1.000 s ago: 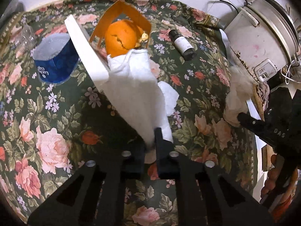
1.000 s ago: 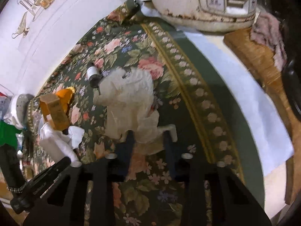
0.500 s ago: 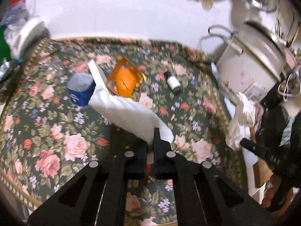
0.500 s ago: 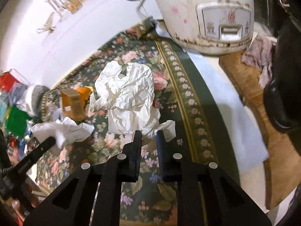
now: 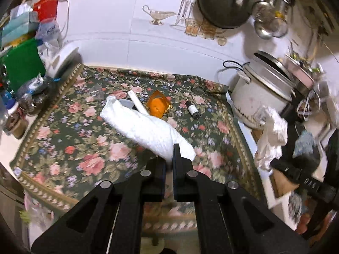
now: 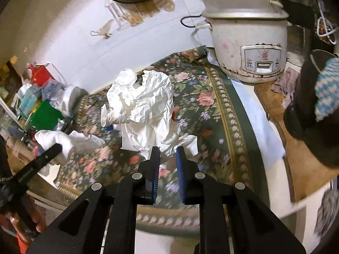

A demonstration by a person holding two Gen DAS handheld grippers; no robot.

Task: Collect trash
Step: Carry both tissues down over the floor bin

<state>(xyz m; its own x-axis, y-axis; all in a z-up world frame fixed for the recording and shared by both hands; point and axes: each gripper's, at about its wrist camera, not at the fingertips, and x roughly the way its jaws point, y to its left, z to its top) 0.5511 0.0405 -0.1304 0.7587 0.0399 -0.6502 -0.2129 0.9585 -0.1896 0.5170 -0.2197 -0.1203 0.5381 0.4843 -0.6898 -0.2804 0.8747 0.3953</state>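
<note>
My left gripper [image 5: 169, 158] is shut on a white paper towel [image 5: 144, 129] and holds it in the air above the floral tablecloth [image 5: 84, 148]. My right gripper [image 6: 166, 153] is shut on a crumpled white paper wad [image 6: 144, 108], also lifted off the table. The wad also shows at the right of the left wrist view [image 5: 271, 135], and the towel at the left of the right wrist view [image 6: 63, 139]. On the cloth lie an orange peel in an orange box [image 5: 157, 105], a white strip [image 5: 137, 102] and a small dark bottle [image 5: 193, 110].
A white rice cooker [image 5: 260, 97] stands at the table's right end, also in the right wrist view [image 6: 247, 42]. Bags and boxes [image 5: 21, 42] pile up at the far left. A pan and ladles [image 5: 222, 2] hang on the wall.
Both grippers have risen well above the table, each carrying its white paper. The right gripper closed on the wad before lifting. The orange box and bottle stayed on the cloth.
</note>
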